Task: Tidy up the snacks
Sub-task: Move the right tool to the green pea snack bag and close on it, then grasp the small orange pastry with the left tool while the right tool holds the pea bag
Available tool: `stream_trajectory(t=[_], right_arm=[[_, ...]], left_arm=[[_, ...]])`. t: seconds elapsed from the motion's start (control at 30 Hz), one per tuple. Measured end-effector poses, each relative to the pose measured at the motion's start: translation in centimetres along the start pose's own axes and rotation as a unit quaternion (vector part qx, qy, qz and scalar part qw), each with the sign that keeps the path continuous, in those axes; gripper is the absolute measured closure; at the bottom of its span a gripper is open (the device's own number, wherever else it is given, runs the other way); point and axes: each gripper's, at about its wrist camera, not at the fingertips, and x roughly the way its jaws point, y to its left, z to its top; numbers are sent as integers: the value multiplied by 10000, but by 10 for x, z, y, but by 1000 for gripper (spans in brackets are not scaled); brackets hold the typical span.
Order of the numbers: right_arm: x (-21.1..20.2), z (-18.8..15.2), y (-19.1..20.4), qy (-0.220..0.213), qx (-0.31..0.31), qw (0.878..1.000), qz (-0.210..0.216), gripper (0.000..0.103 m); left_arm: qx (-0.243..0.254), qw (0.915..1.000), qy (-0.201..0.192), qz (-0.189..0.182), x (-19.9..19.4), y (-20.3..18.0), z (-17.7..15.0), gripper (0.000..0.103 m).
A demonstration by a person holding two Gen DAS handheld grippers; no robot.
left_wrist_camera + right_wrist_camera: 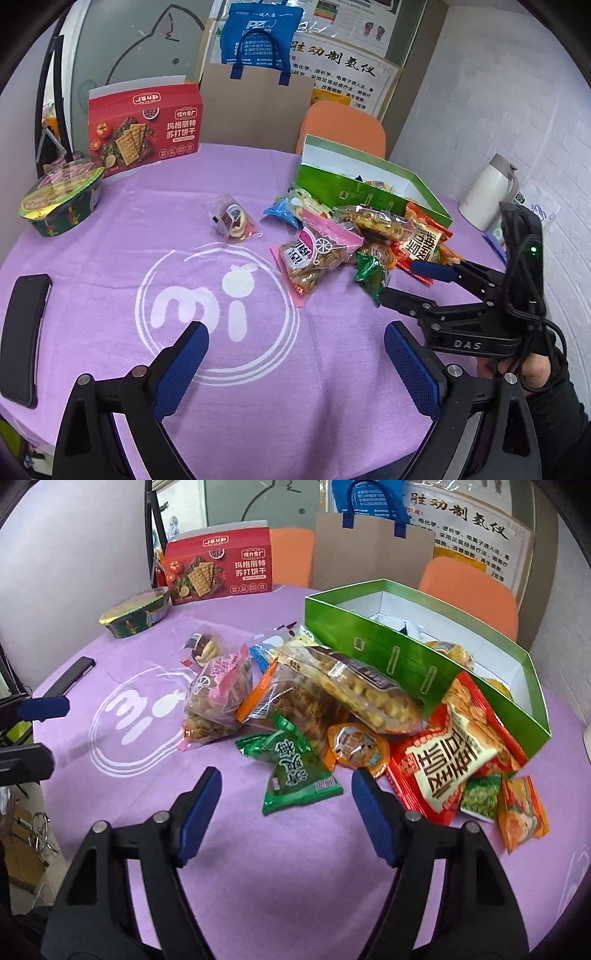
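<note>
Right gripper (286, 790) fingers parted, straddling the green packet (295, 771) without pressing, at the pile's near edge beside the green box (406, 653) toward the worktop's far-right edge. Lower, close on its middle. Left gripper (295, 339) released, empty.

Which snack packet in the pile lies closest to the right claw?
The dark green triangular packet, at the pile's front edge. It lies on the purple cloth just ahead of the open right claw; the others sit further back or right.
</note>
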Motion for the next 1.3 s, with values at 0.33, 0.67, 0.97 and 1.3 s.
stream_trajectory(t=[0.33,0.67,0.97,1.3], right_arm=[[-10,-11,-24,-7,547,9981,274,67],[-75,-67,-64,-269,1450,9891,-45,66],[-87,-80,-76,-336,1740,9842,-10,66],[-84,-83,-85,-373,2055,9778,169,66]], left_arm=[[-34,9999,115,-119,12,0,3,6],[537,9964,219,-615,50,-56,22,9],[1395,9834,-24,-1161,91,-121,55,23],[1966,9761,231,-892,147,-129,66,23]])
